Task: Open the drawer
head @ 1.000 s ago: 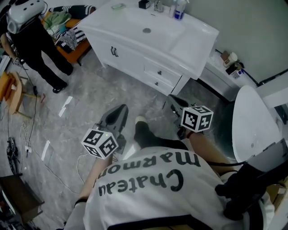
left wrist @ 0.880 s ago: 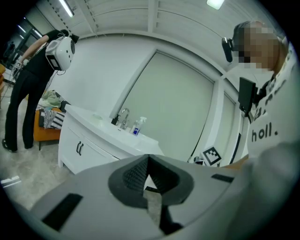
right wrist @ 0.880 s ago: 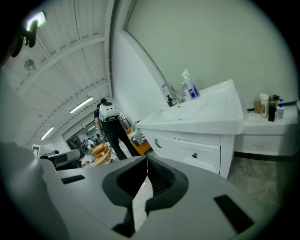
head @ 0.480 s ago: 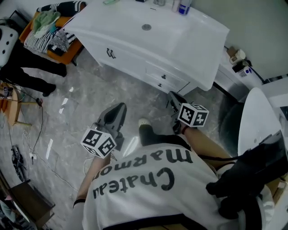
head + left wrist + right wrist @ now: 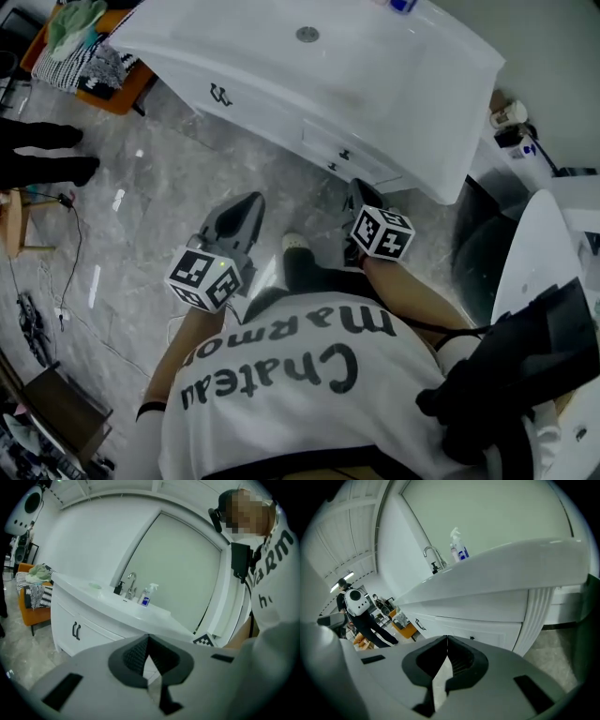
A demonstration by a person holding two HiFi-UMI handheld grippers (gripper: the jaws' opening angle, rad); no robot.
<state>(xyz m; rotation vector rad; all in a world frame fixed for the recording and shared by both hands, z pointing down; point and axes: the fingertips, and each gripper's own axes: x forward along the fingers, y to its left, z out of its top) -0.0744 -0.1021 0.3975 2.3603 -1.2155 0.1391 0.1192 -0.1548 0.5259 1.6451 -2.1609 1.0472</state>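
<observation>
white drawer [image 5: 325, 143], grey marbled floor [image 5: 141, 216]; orange bench [image 5: 120, 92], black-and-white striped cloth [image 5: 84, 70]

Holds the left tool [image 5: 248, 208] out ahead of the torso, tip forward and slightly down, jaws closed tip to tip with nothing between. Carries the left marker cube [image 5: 204, 278] at the rear of it, just ahead of the bare left forearm [image 5: 176, 361]. Points the right tool [image 5: 361, 194] more steeply down, likewise closed and empty, with the right marker cube [image 5: 382, 232] just ahead of the right forearm [image 5: 412, 295]. Leans forward over both, with the tools side by side but apart.
</observation>
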